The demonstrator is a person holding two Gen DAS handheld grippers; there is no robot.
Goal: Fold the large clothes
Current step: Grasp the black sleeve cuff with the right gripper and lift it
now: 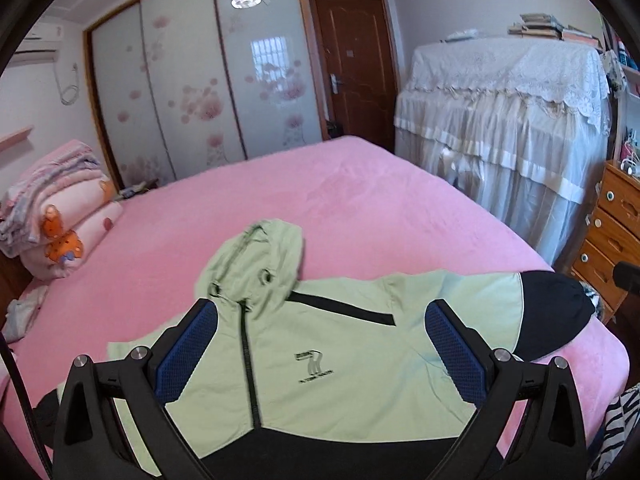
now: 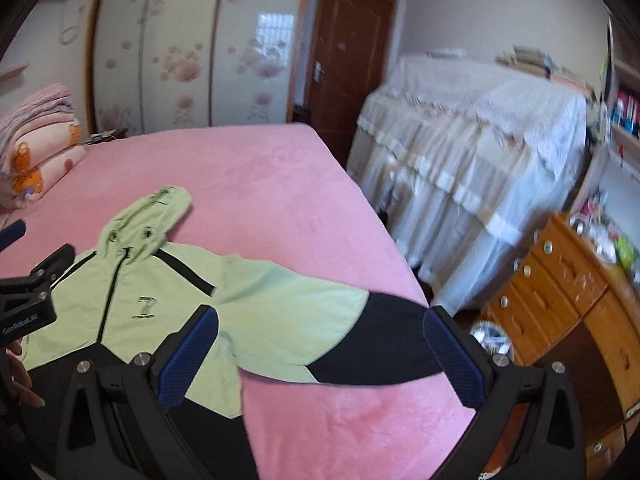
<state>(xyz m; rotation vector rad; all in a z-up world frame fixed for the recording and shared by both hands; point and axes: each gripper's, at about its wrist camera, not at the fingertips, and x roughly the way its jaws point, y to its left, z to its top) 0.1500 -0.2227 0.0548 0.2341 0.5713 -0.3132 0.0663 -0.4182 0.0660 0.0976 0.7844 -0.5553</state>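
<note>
A light green hooded jacket with a black hem and black cuffs lies face up on the pink bed. Its hood points to the far side, and its right sleeve stretches toward the bed's right edge. My left gripper is open and empty above the jacket's chest. My right gripper is open and empty above the sleeve's black cuff. The left gripper also shows in the right wrist view at the left edge. The jacket's left sleeve is mostly hidden.
Folded quilts are stacked at the bed's far left. A lace-covered piece of furniture stands right of the bed. A wooden drawer chest is at the near right. Sliding wardrobe doors and a brown door are behind.
</note>
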